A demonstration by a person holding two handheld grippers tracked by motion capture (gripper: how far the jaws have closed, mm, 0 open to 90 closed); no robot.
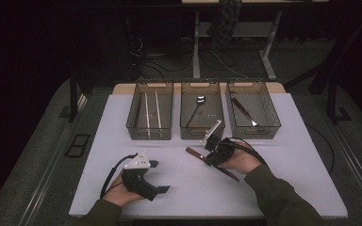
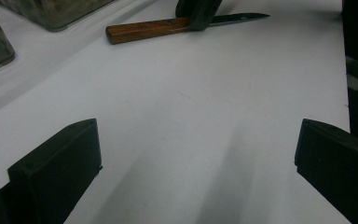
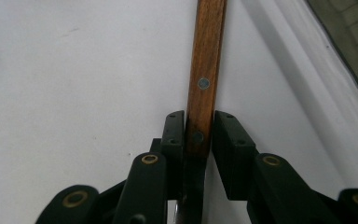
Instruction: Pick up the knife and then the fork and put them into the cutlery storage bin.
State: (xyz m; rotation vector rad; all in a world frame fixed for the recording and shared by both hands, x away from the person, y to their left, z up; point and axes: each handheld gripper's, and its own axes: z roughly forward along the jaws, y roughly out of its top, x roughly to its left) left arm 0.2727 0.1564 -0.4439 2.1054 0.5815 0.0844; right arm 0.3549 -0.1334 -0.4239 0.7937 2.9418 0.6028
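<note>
While the left gripper (image 1: pixel 158 176) rested open and empty at the near left, the right gripper (image 3: pixel 199 135) had its jaws narrowed around the wooden handle of the knife (image 1: pixel 193 152), which lay on the table (image 1: pixel 287 155), long axis running near-right to far-left, just before the middle bin (image 1: pixel 201 134).

No readable text, label or number shows, perhaps owing to dimness.
</note>
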